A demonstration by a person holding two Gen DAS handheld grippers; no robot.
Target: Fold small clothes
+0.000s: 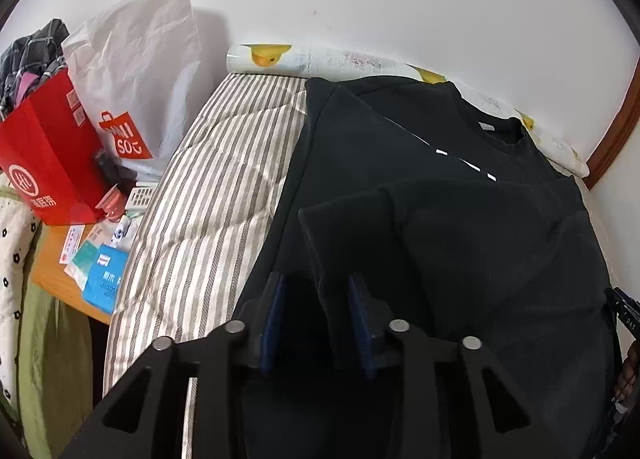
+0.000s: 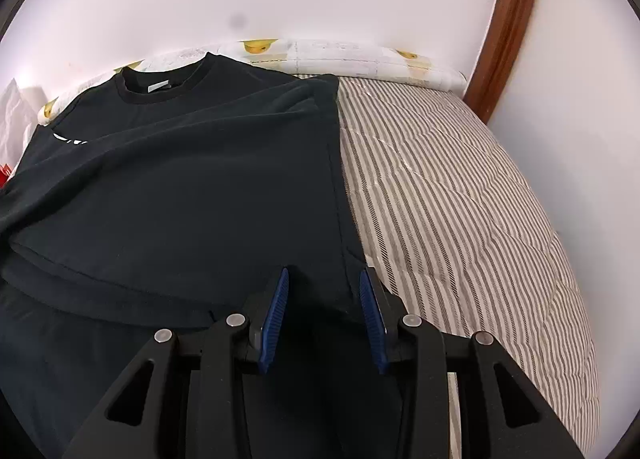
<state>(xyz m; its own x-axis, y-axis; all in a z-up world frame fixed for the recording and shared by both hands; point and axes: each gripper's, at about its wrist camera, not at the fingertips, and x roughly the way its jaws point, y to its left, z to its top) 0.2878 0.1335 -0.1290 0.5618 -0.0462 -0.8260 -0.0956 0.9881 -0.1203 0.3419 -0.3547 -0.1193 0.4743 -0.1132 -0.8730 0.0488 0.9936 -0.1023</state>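
A black T-shirt point(image 1: 460, 239) point(image 2: 180, 187) lies flat on the striped bedcover point(image 1: 212, 187) point(image 2: 460, 219), its collar point(image 2: 160, 87) toward the wall. Its left sleeve point(image 1: 344, 219) is folded inward over the body. A ridge of that sleeve stands between the blue pads of my left gripper point(image 1: 317, 283), and the left pad shows a gap to the cloth. My right gripper point(image 2: 323, 273) hovers with its jaws apart over the shirt's right side edge, close to the cloth. Its tip point(image 1: 624, 311) also shows at the right edge of the left wrist view.
A duck-print pillow point(image 1: 272, 57) point(image 2: 360, 55) lies along the wall. Left of the bed, a wooden side table point(image 1: 56, 279) holds a red paper bag point(image 1: 44, 147), a white bag point(image 1: 140, 71) and small boxes. A brown wooden frame point(image 2: 508, 19) rises at the right.
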